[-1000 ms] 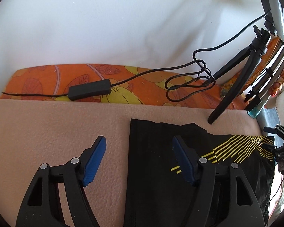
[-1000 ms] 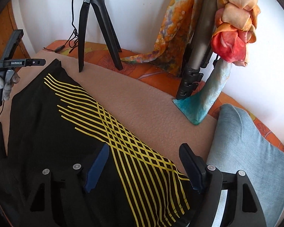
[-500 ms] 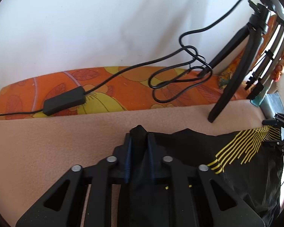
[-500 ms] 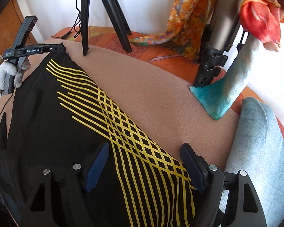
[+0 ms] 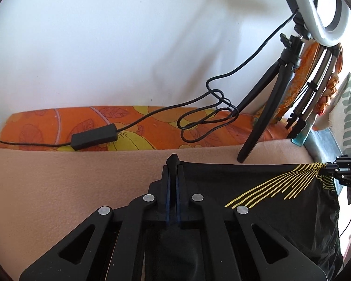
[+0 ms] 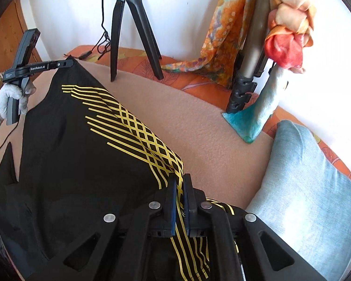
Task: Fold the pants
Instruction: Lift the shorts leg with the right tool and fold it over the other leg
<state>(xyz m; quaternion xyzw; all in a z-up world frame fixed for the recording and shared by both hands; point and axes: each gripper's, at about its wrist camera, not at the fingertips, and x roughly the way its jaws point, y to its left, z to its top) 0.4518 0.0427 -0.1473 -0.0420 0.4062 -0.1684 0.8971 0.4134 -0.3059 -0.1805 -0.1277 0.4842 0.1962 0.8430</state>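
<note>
The black pants with yellow stripes lie spread on a peach blanket that covers a bed. The left gripper has its jaws squeezed together on one corner of the pants, and a little bump of black cloth pokes out past the tips. The right gripper has its jaws pinched shut on the other corner, right where the yellow stripes cross each other. The top edge of the pants runs tight in a straight line between the two grippers. In the right wrist view, a hand in a white glove holds the left gripper at the far corner of the pants. The rest of the pants hangs down toward the near side, with some folds in it. Behind the blanket there is an orange sheet with leaves on it. A black cord with a small black box on it lies on that sheet. A black tripod stands with one foot on the blanket, near the top edge of the pants but not touching it. It holds up a white ring lamp. A light blue pillow lies on the bed just beside the right gripper. Bright scarves hang by the white wall behind it.
</note>
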